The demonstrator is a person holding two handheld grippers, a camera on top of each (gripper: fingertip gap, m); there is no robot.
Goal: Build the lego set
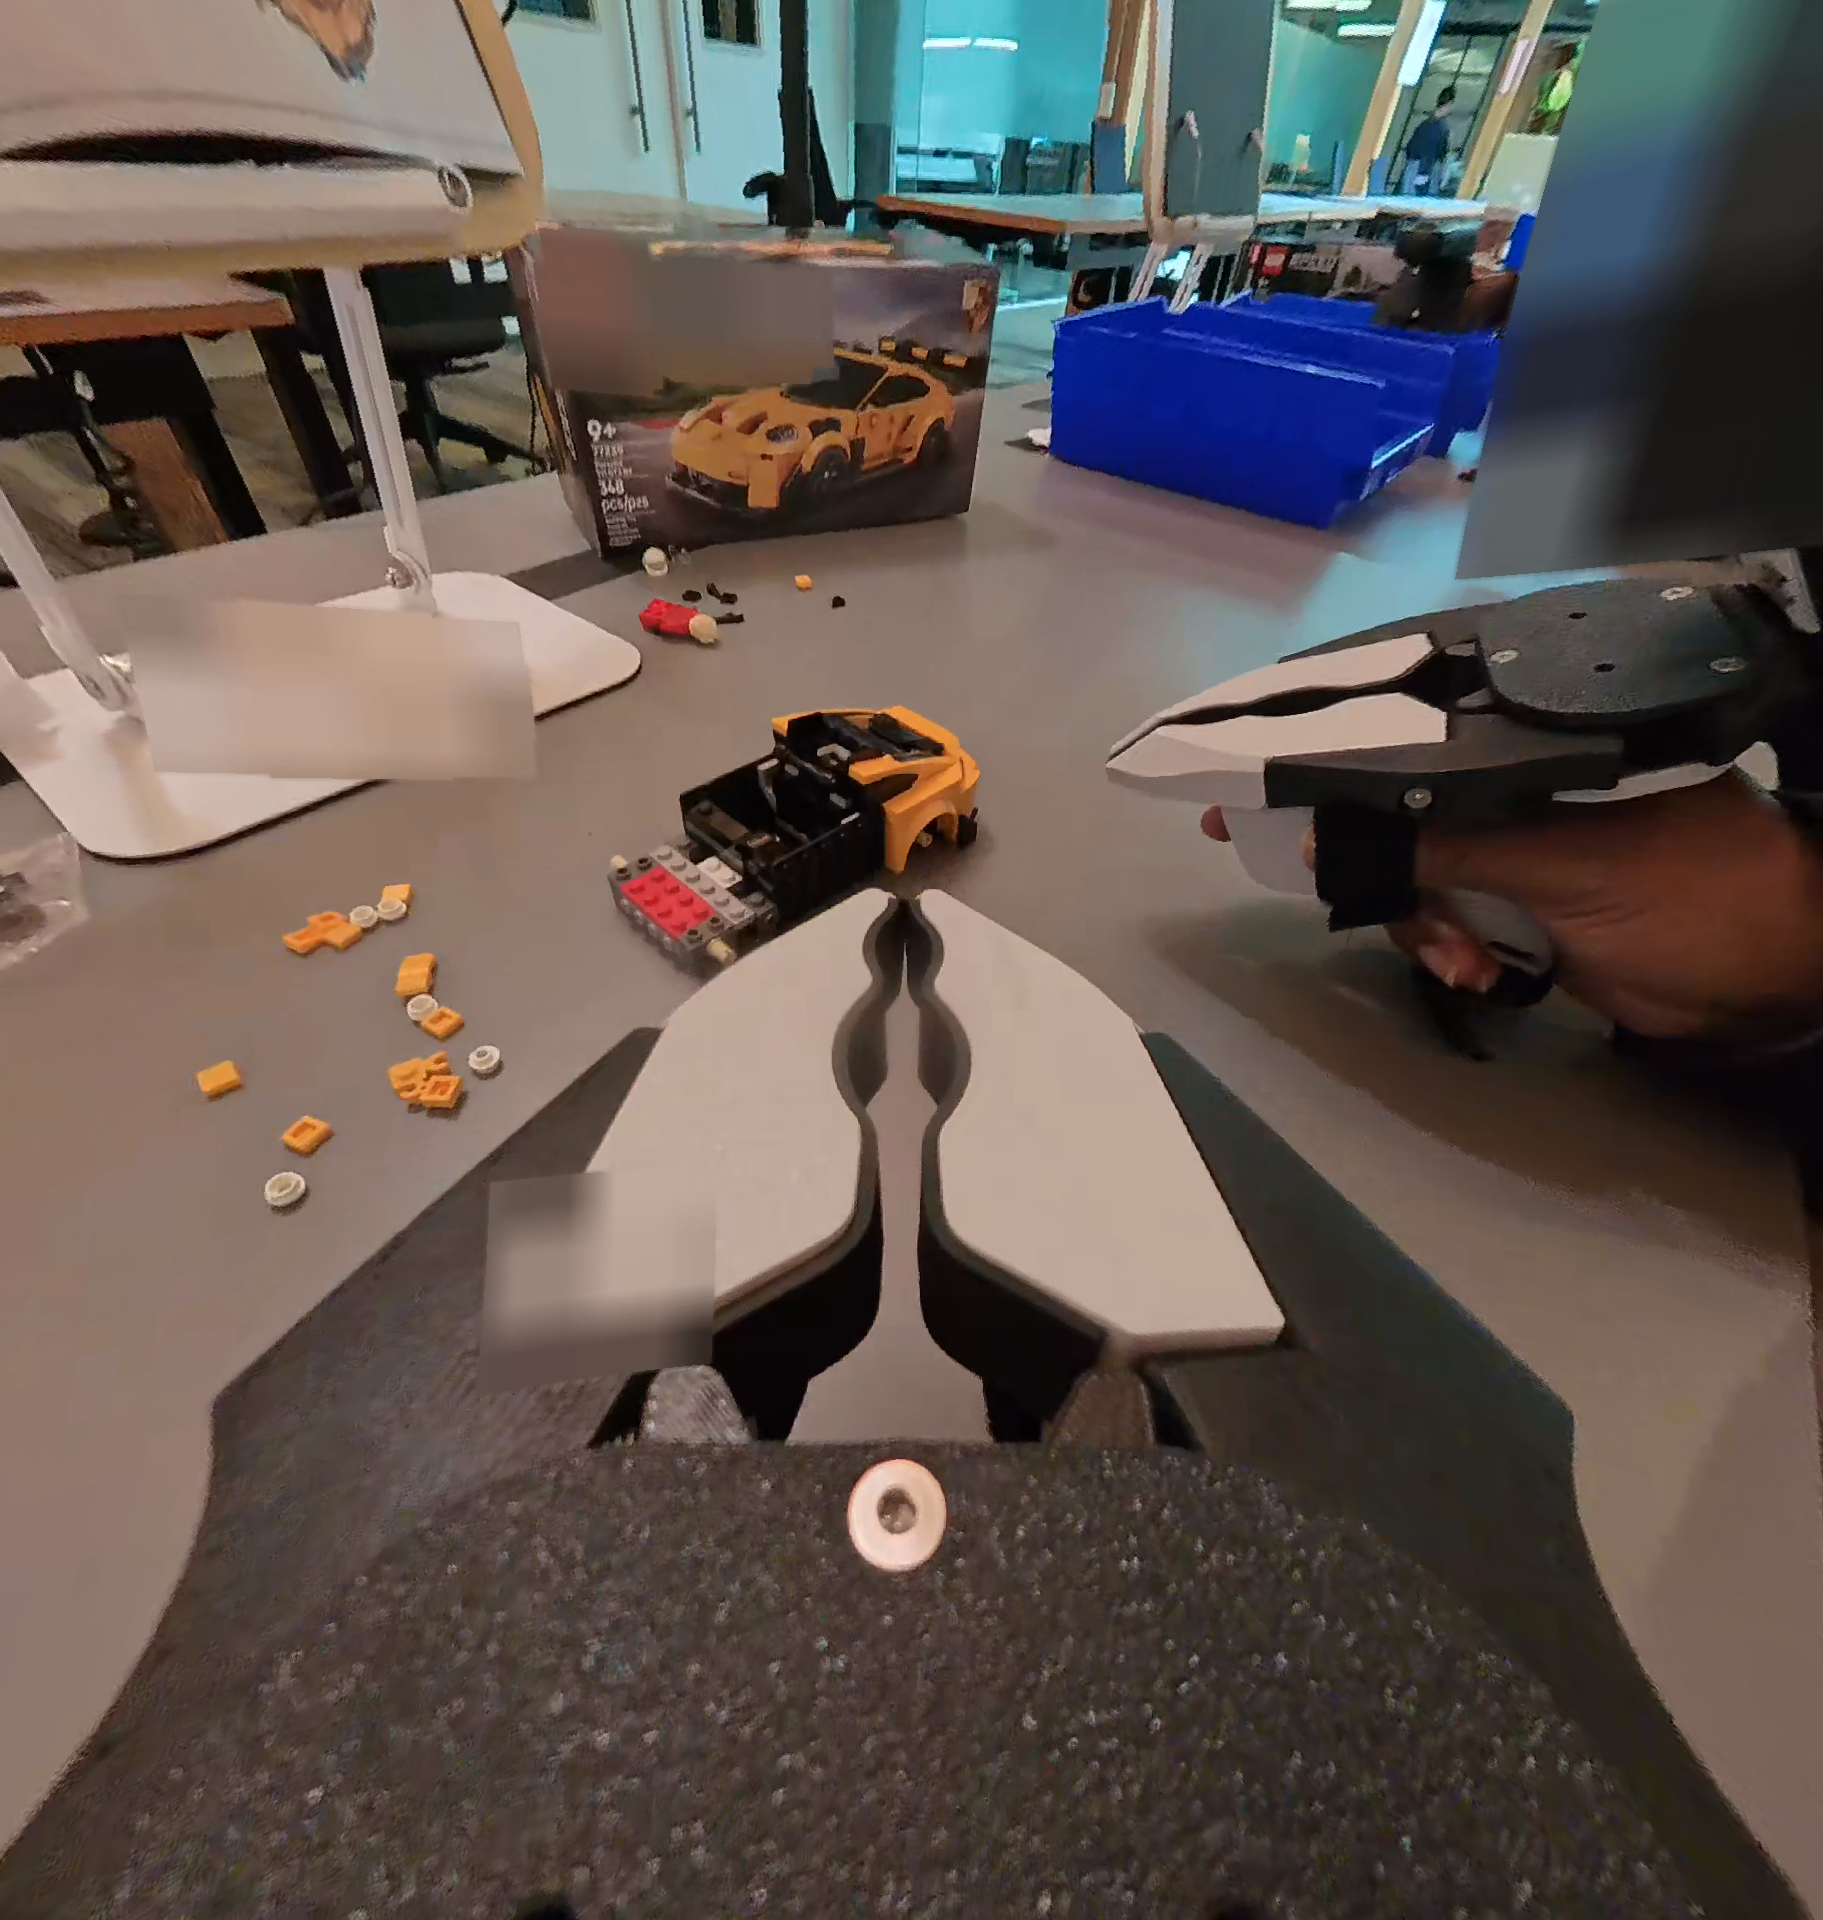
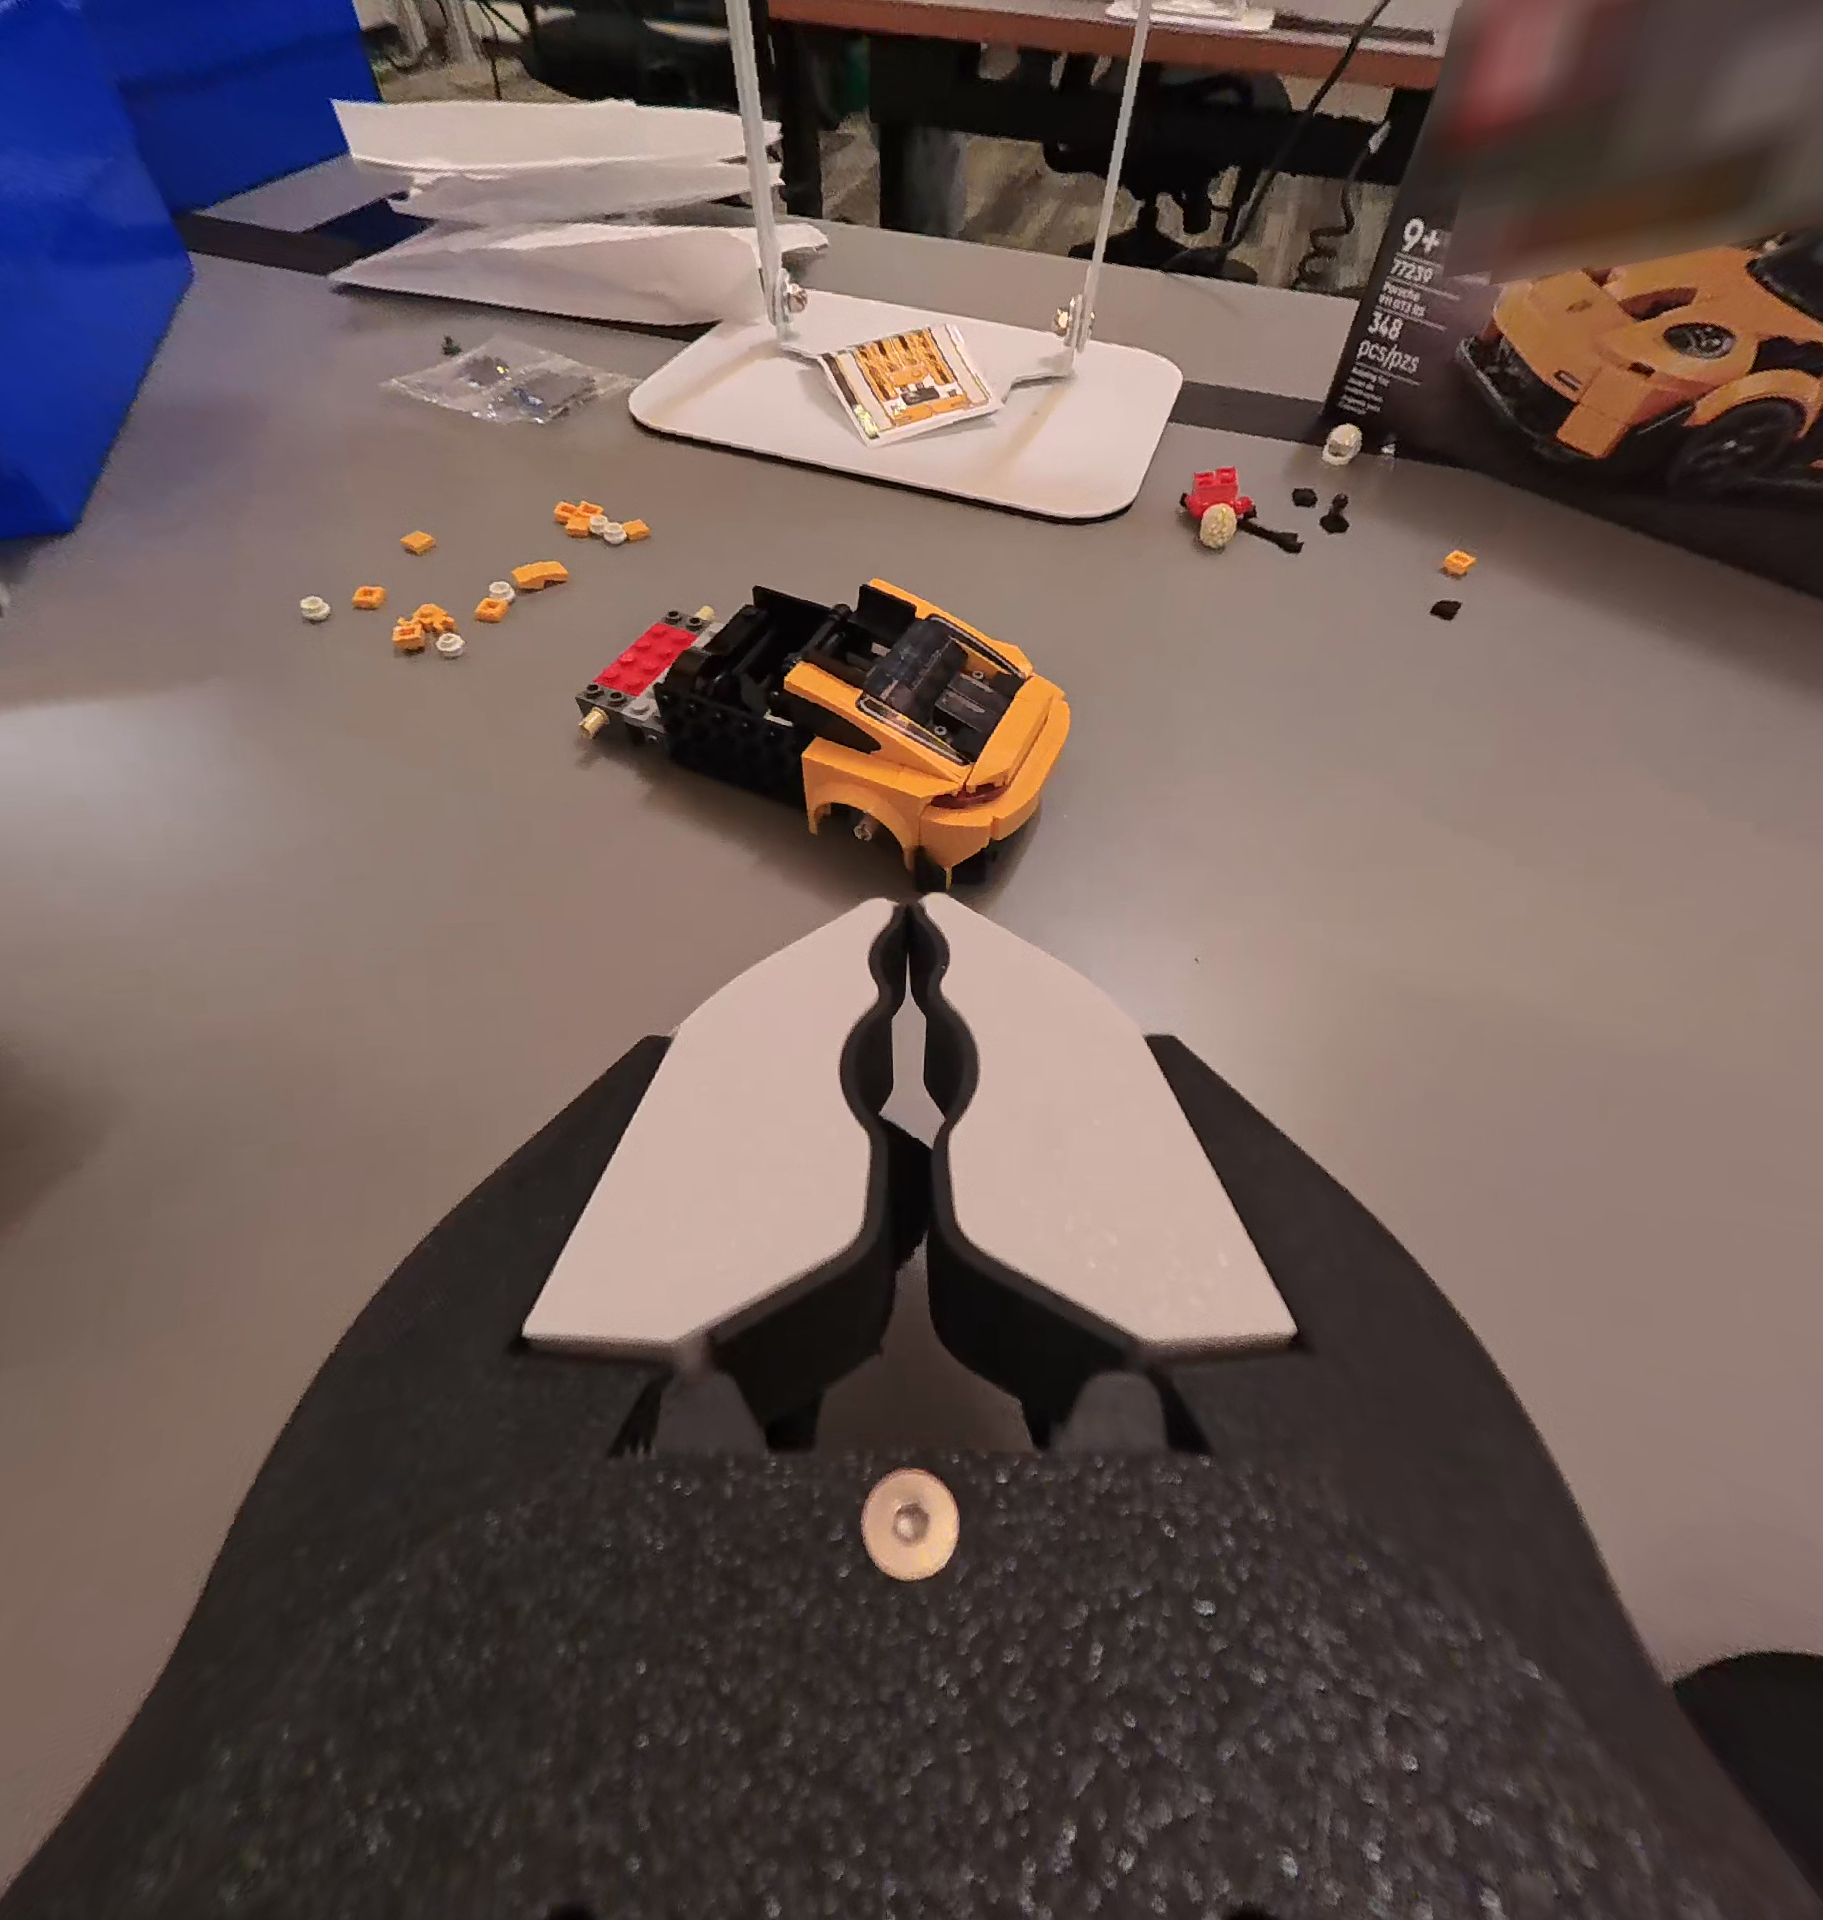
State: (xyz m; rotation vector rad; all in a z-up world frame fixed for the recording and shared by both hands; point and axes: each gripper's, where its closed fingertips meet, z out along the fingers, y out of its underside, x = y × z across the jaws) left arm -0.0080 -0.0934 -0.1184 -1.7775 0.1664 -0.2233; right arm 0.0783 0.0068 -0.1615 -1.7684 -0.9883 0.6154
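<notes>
In the left wrist view, the left gripper (image 1: 904, 902) is hovering over a grey table (image 1: 1094, 644) with its grey fingers drawn together at the tips, nothing between them. Just beyond the tips, a half-built lego car (image 1: 798, 821) is sitting on the table, orange bodywork at one end, black chassis in the middle and a red plate at the bare end nearest the gripper. Loose orange and white pieces (image 1: 408, 1023) are lying scattered to the left of it. Farther back, the set's box (image 1: 772, 400) is standing upright, a red minifigure part (image 1: 673, 619) lying in front of it, with blue bins (image 1: 1250, 405) to the right. A white stand base (image 1: 263, 717) is resting at left. At right, a hand (image 1: 1613, 914) is holding the right gripper (image 1: 1130, 764), its fingers closed to a point and empty.

In the right wrist view, the right gripper (image 2: 907, 902) is pointing at the lego car (image 2: 834, 722), tips pressed together and gripping nothing. The car's orange rear is lying nearest the tips, apart from them. Loose pieces (image 2: 450, 592) are lying beyond to the left, the stand base (image 2: 1042, 436) behind and the box (image 2: 1655, 374) at far right.
</notes>
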